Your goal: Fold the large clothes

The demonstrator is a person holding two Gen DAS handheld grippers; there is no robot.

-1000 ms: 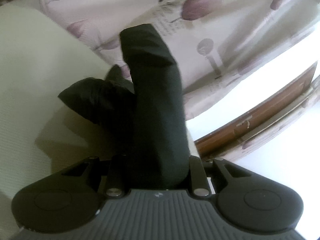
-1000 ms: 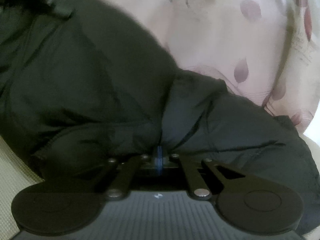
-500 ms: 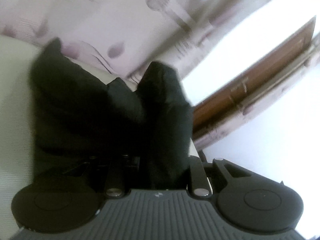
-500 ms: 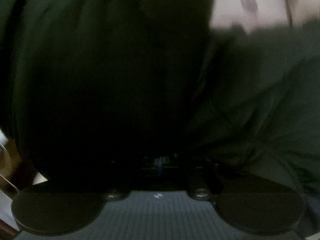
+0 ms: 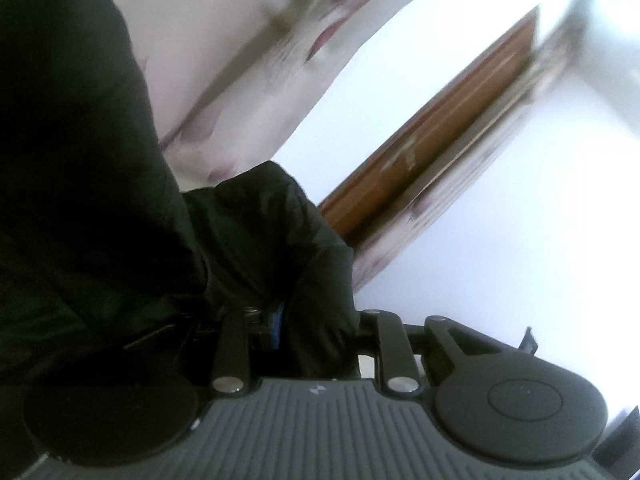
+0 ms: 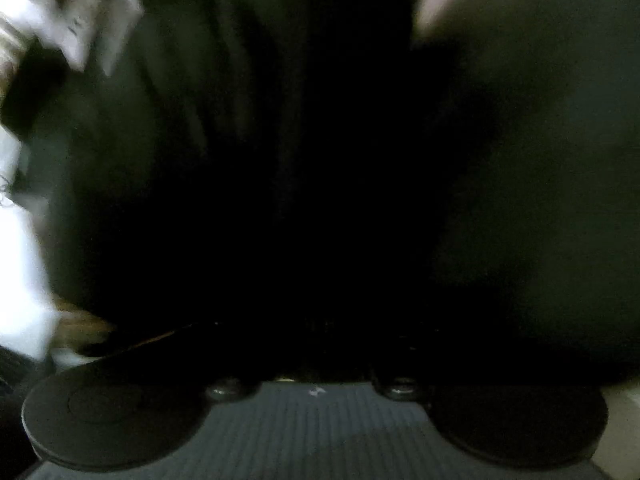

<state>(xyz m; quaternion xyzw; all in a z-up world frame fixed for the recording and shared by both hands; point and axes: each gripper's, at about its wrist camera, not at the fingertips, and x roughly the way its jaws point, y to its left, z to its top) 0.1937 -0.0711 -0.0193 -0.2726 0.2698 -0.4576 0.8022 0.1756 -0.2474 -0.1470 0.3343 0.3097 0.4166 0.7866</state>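
A large black garment (image 5: 80,184) fills the left half of the left wrist view and hangs over my left gripper (image 5: 280,320). The left gripper is shut on a bunched fold of it (image 5: 280,240); the fingertips are buried in the cloth. In the right wrist view the same black garment (image 6: 320,140) covers nearly everything. My right gripper (image 6: 316,344) is under the cloth, which was pinched in it a second ago; its fingers are hidden in the dark.
A pale curtain with purple leaf prints (image 5: 256,60) hangs behind. A brown wooden frame (image 5: 432,148) and a bright white wall (image 5: 520,240) are to the right. Blurred pale shapes (image 6: 60,32) show at the upper left of the right wrist view.
Both grippers have swung upward with the garment. The cloth has spread over the left side of the left view and now blocks almost the whole right view. The beige surface is out of sight.
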